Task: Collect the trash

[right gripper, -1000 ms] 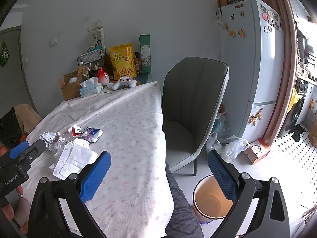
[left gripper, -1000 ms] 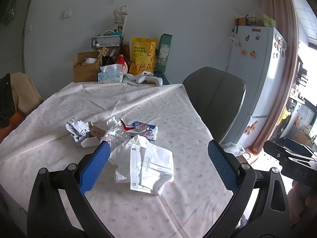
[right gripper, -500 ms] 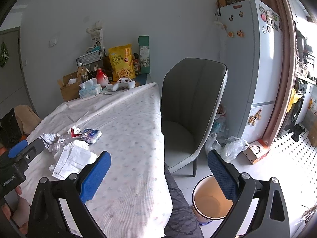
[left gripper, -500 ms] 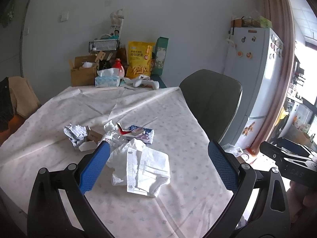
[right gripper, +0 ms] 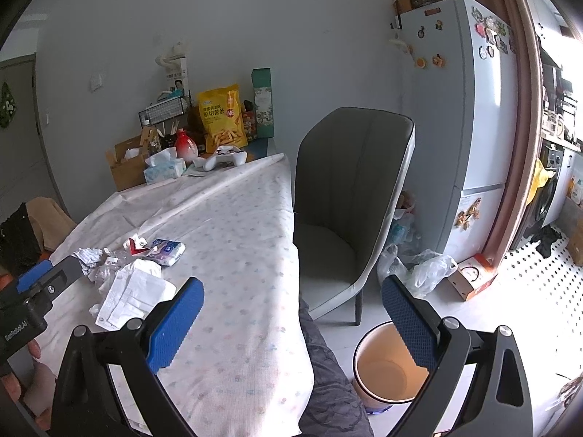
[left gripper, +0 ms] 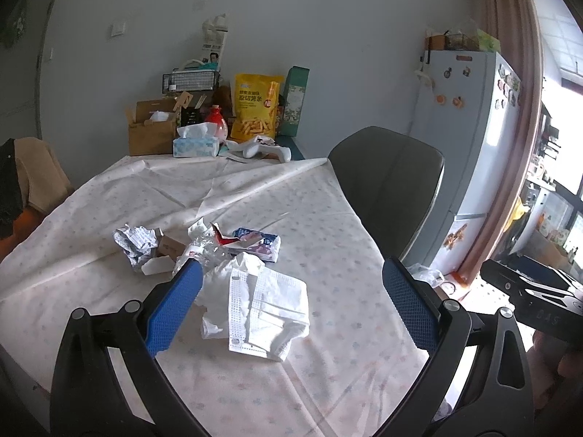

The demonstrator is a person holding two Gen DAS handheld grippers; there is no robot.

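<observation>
A: Where's the trash?

B: Heaped on the dotted white tablecloth (left gripper: 255,196): a white pleated face mask (left gripper: 266,309) nearest, a crumpled foil wrapper (left gripper: 133,242) and a blue tissue packet (left gripper: 260,242) just beyond the mask.

A: And the grippers?

B: The left gripper (left gripper: 291,302) hovers over the mask, jaws wide and empty, probably lining up a grab. The right gripper (right gripper: 291,318), jaws also wide and empty, waits right of the mask, above the round orange-lined bin (right gripper: 386,371) on the floor.
</observation>
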